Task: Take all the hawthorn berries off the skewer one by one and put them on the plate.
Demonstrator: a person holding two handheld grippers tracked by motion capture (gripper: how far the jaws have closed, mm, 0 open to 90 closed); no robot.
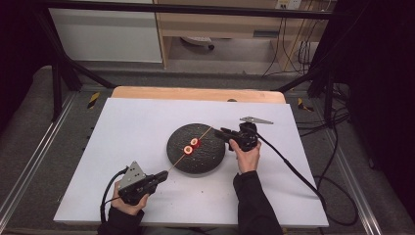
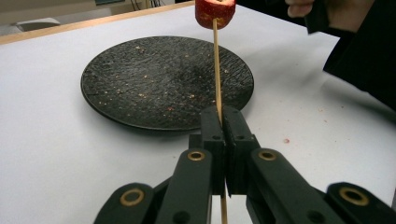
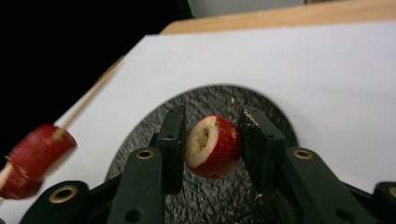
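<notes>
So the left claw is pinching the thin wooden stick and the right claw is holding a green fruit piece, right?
Not quite. The fruit piece in the right claw is red with a pale cut face, as the right gripper view shows. The left claw does pinch the thin wooden stick.

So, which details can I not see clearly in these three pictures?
- Skewer: in the left gripper view the top edge cuts off its far end above the red fruit piece.
- Skewered pieces: blurred in the right gripper view, partly cut by the left edge.
- Fruit piece in the right hand-held gripper: its underside is hidden.
- Right hand-held gripper's load: too small to make out in the high view.
</notes>
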